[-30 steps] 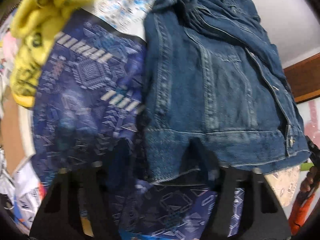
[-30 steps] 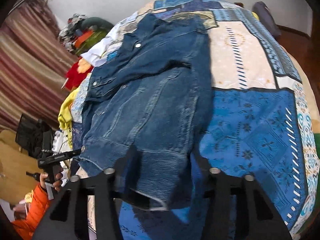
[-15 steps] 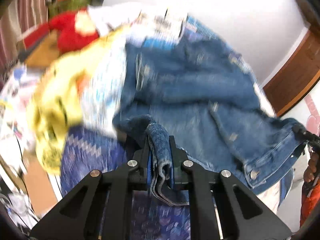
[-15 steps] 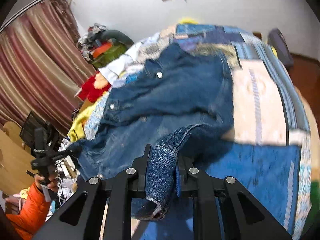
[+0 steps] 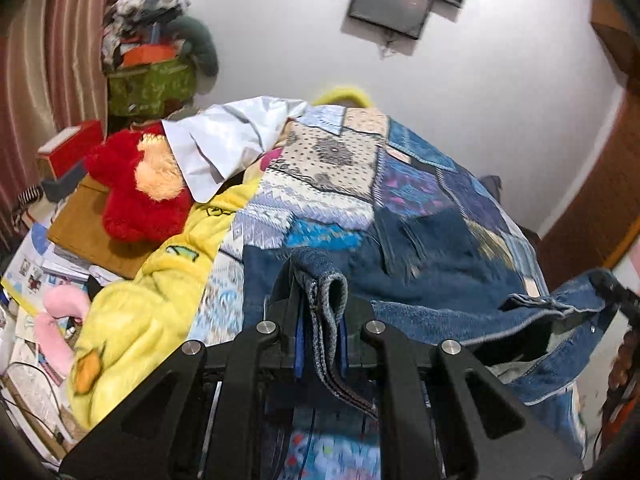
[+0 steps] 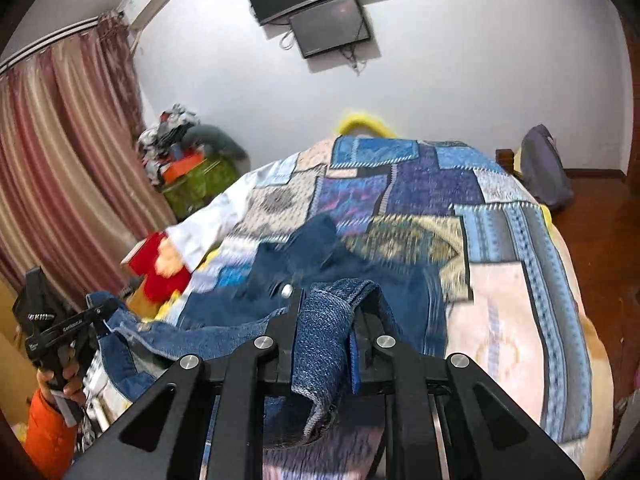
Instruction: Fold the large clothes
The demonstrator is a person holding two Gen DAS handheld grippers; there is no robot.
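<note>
Left tool (image 5: 320, 320) and right tool (image 6: 326, 320) each pinch a hem corner of the denim jacket (image 5: 440, 280); its body trails ahead over the bed (image 6: 520, 320), collar farthest.

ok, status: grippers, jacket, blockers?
Left gripper and right gripper both shut on denim jacket hem. Hem lifted off quilt. Fold path unobstructed.

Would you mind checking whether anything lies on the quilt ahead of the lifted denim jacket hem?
Nothing visible does: both the left gripper and right gripper pinch the jacket hem, and the quilt beyond looks bare.
</note>
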